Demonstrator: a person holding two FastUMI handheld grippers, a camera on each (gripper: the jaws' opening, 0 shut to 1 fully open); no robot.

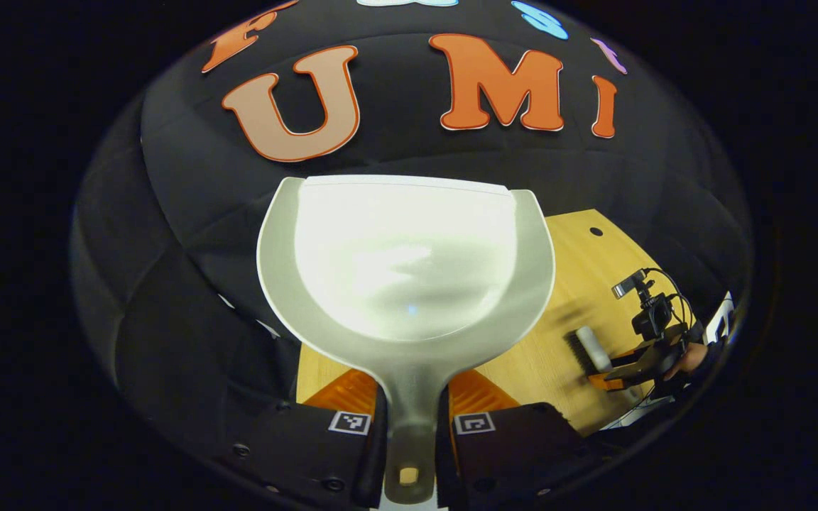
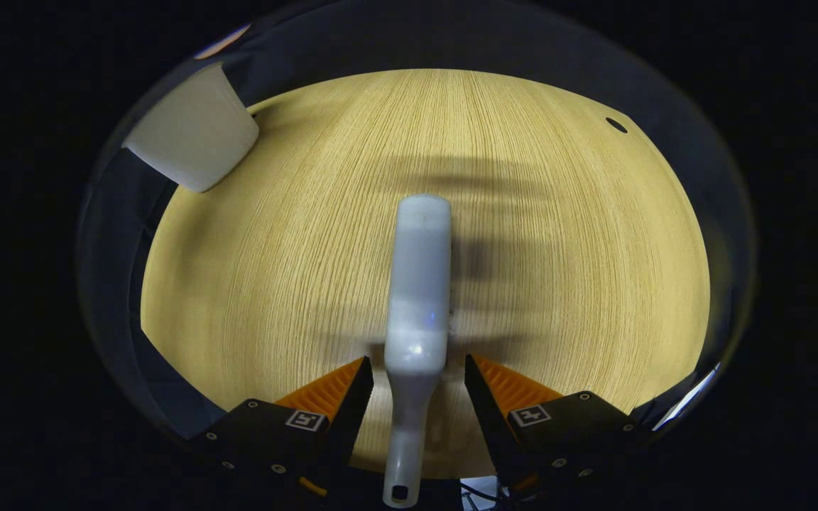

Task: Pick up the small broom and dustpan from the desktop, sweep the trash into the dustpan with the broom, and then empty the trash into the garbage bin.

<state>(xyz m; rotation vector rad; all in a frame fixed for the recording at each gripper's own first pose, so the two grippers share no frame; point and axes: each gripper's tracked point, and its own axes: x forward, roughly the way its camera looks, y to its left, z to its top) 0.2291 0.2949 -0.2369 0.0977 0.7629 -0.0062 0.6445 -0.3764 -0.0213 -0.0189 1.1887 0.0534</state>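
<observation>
Dustpan (image 1: 409,284): clamped at the neck of its handle by the left gripper (image 1: 412,408), both fingers pressed against the handle. Held raised and tilted up toward the booth wall (image 1: 167,213), off the near edge of the desktop (image 1: 579,255). Pale, translucent plastic with a broad, shallow, glossy pan and a hanging hole at the handle end. No trash seen in the pan.

Broom (image 2: 417,284): lay lengthwise between the fingers of the right gripper (image 2: 416,376), handle toward the camera, blurred. Jaws stood spread, with a gap on each side of the handle (no grasp). Looked to rest on or just above the desktop; could not tell which. Pale handle with a hanging hole; dark bristles seen in the left gripper view.

Step judged: broom at the point of pickup or set-down. Could not tell which, as no trash was seen on the wood and no bin was in sight.

Next move, if pickup: called for closing squarely on the narrow handle neck, then bringing the dustpan lip flat to the desktop.
</observation>
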